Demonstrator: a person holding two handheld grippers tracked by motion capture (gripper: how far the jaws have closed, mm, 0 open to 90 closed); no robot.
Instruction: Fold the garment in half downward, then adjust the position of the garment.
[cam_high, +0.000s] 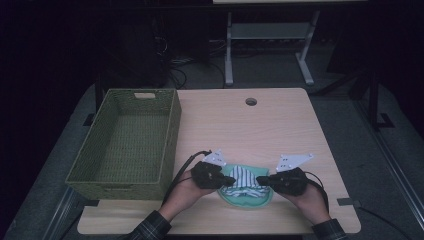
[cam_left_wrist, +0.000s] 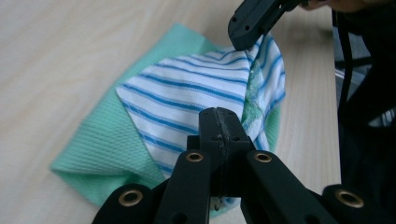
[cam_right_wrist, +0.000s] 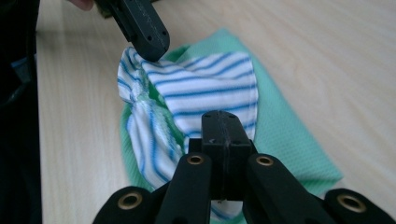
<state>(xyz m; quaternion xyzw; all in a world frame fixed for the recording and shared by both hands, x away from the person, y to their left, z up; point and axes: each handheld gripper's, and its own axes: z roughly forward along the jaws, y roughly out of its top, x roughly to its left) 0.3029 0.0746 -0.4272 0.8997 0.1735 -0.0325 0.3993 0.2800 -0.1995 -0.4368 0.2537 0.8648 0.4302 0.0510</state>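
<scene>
Two grippers work on one small garment near the bottom centre of the high view. Left gripper (cam_high: 226, 178) sits at the garment's left edge, right gripper (cam_high: 261, 180) at its right edge; each is carried in a hand, with plaid sleeves entering from the bottom of the frame.

Garment (cam_high: 245, 186): mint-green ribbed fabric with a white, blue-striped layer on top. It lies on the desk (cam_high: 280, 125), just right of the green woven basket (cam_high: 125, 142), not touching it. The basket takes up the left part of the frame.

Left gripper view: the jaws are pressed together at lower centre, pinching the striped fabric (cam_left_wrist: 187, 98), which runs out from under the tips. The right gripper (cam_left_wrist: 243, 35) comes in from the top of the frame, its tip closed on the far edge of the striped fabric, where the cloth bunches.

Right gripper view: mirror arrangement. The jaws are pressed together at lower centre, pinching the striped layer (cam_right_wrist: 210, 86). The left gripper (cam_right_wrist: 152, 44) enters from the upper left, its tip clamped on the bunched corner. The green layer (cam_right_wrist: 289, 144) lies flat on the desk to the right, beneath the stripes.

Striped layer appears slightly lifted and gathered between the two pinch points.
</scene>
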